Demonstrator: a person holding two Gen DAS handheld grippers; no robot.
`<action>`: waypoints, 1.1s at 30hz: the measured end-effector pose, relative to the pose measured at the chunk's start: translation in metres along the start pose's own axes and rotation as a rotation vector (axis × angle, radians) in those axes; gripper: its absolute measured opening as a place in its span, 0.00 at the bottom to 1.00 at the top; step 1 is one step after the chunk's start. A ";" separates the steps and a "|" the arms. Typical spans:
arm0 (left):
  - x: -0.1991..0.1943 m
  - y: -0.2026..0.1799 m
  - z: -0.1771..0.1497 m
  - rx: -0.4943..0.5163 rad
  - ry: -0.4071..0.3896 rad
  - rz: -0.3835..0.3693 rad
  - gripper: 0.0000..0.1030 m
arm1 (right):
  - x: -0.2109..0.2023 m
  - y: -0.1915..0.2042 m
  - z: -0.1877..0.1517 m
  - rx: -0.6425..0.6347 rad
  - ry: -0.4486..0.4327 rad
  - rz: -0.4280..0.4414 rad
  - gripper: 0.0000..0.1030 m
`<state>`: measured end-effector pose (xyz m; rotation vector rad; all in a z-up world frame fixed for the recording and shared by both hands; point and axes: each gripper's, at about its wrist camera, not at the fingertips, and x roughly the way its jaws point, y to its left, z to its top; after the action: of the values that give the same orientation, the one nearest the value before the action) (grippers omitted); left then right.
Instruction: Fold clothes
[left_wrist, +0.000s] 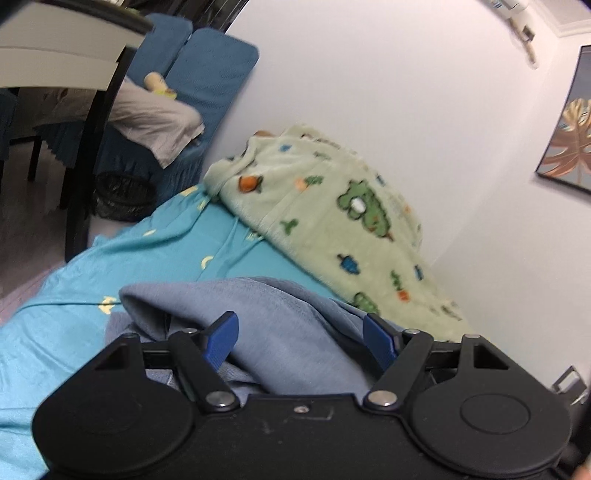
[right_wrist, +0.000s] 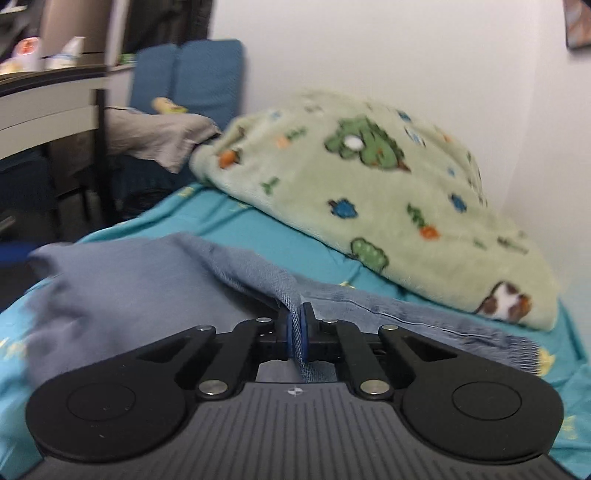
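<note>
A blue-grey garment (left_wrist: 280, 306) lies rumpled on the teal bed sheet (left_wrist: 129, 258). In the left wrist view my left gripper (left_wrist: 301, 332) stands open and wide. A raised fold of the garment bulges between its blue fingers (left_wrist: 221, 336), and the pads do not pinch it. In the right wrist view my right gripper (right_wrist: 301, 317) is shut on a hemmed edge of the same garment (right_wrist: 122, 280). The cloth runs up between its pads and drapes away to the left and right over the sheet (right_wrist: 229, 218).
A pale green fleece blanket (left_wrist: 332, 221) with a frog print is heaped along the white wall behind the garment. Beyond the bed's far end stand a blue-covered chair (left_wrist: 210, 74), a dark table leg (left_wrist: 88, 147) and a black bin (left_wrist: 122, 199). A framed picture (left_wrist: 569, 129) hangs on the wall.
</note>
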<state>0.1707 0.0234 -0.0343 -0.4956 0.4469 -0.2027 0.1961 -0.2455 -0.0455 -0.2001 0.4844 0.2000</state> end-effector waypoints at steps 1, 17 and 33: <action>-0.005 -0.002 0.001 -0.002 -0.001 -0.012 0.69 | -0.019 0.003 -0.004 -0.017 -0.001 0.008 0.03; -0.034 -0.034 -0.037 0.159 0.065 0.016 0.69 | -0.063 0.024 -0.114 0.248 0.413 0.127 0.07; -0.017 -0.038 -0.056 0.173 0.048 0.160 0.70 | -0.048 -0.001 -0.089 0.444 0.033 0.204 0.43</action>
<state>0.1269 -0.0277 -0.0529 -0.2846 0.5086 -0.0976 0.1152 -0.2740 -0.0992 0.2812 0.5695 0.2828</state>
